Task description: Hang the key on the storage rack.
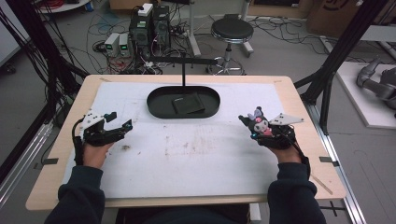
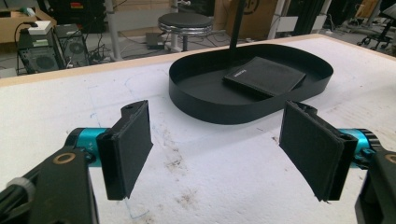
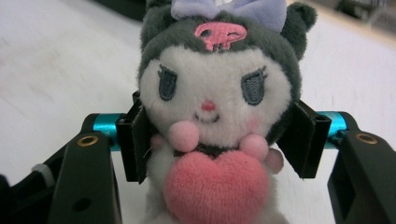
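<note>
We hold the plush toy [image 3: 217,121] pinched at its sides in the right gripper [image 1: 267,130], face toward its camera, near the table's [image 1: 299,112] right edge; the left gripper [image 2: 219,154] sits wide and empty. Beyond lies bare white mat [image 1: 196,158], open room up to the black tray [image 1: 154,105] with its dark pad [image 2: 265,74], likely the drop spot.

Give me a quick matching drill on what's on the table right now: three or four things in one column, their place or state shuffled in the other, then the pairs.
Things:
1. plush toy
2. black cloth
3. left gripper
4. oval tray

States:
A. lying folded inside the tray
B. open, nothing between its fingers
C. gripped by the right gripper
D. at the table's far middle

Pairs: 1-C, 2-A, 3-B, 4-D
</note>
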